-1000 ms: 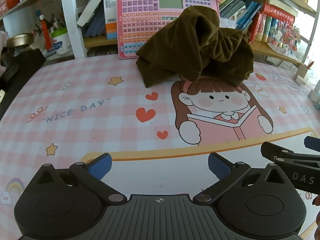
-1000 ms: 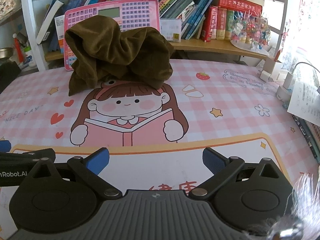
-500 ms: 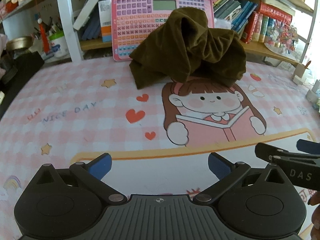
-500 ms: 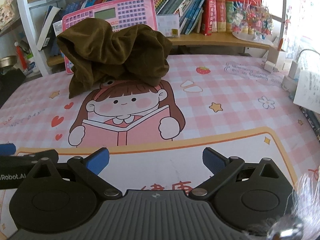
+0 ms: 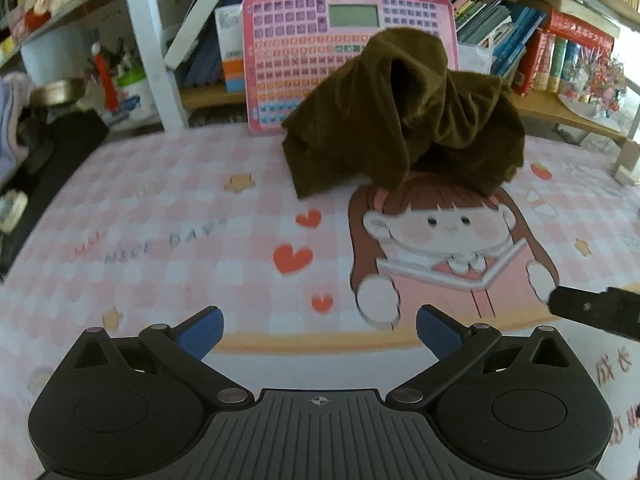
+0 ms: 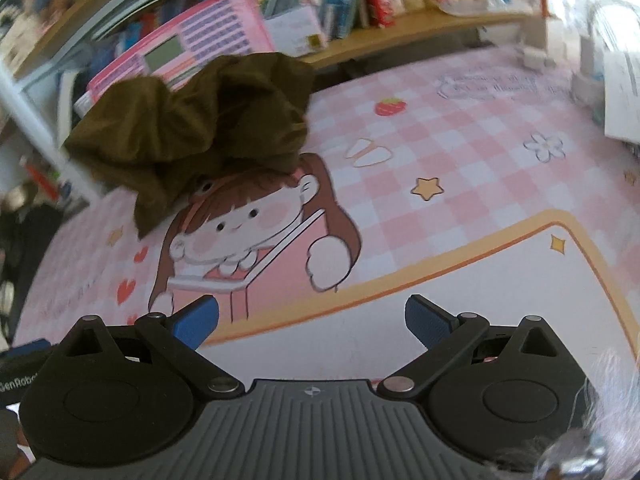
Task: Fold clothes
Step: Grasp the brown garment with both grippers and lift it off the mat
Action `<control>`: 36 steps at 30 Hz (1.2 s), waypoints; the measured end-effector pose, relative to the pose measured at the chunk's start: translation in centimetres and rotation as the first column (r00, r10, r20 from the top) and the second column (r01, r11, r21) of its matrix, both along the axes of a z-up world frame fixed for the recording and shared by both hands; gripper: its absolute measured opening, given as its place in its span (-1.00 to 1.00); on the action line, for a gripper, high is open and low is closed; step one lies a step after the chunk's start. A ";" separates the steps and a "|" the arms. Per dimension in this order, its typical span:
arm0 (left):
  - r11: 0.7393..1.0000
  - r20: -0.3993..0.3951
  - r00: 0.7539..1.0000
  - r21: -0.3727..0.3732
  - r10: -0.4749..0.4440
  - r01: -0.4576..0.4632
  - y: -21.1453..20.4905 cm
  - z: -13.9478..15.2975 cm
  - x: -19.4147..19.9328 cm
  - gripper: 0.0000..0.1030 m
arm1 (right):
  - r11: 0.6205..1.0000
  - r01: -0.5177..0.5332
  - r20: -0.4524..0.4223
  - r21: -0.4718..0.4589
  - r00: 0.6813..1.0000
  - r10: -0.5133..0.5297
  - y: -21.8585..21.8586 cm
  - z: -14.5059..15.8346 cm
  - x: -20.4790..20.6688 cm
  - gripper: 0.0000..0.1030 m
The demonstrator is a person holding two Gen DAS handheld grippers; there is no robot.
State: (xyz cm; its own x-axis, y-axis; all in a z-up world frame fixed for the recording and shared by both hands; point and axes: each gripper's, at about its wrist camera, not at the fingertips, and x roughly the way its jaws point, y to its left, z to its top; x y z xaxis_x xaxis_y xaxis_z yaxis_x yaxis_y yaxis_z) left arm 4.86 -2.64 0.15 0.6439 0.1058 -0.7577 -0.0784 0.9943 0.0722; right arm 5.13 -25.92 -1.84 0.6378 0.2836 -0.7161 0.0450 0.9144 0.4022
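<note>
Pink mat (image 5: pixel 160 208) blurred; right tool (image 6: pixel 312 322) now tilted, nearer garment (image 6: pixel 192 128).

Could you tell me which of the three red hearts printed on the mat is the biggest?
The middle heart: clearly larger than the upper heart and the lower heart.

Garment (image 5: pixel 404 120): bunched heap on the printed table mat (image 5: pixel 160 208), at its far edge. Toy keyboard (image 5: pixel 296 40): directly behind the garment, leaning upright against the bookshelf (image 5: pixel 560 108). Cartoon girl print (image 5: pixel 444 240): just before the garment, its top overlapped. Left gripper (image 5: pixel 318 332) and right gripper (image 6: pixel 312 324): before the garment, well apart from it, above the mat's near part.
</note>
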 end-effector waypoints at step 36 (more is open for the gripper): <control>0.972 0.276 0.942 -0.079 -0.193 0.223 -0.1 11.1 -5.4 -0.91 | 0.224 0.376 -0.372 0.899 0.926 -0.064 -2.2 -4.4 3.5 0.95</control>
State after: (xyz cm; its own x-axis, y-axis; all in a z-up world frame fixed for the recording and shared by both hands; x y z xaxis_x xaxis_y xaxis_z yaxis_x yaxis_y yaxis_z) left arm -0.55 -2.72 11.27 0.8214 -0.1246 -0.5566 0.1294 0.9911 -0.0310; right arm 8.60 -28.10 -6.20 0.6787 0.7194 -0.1480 0.3964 -0.1891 0.8984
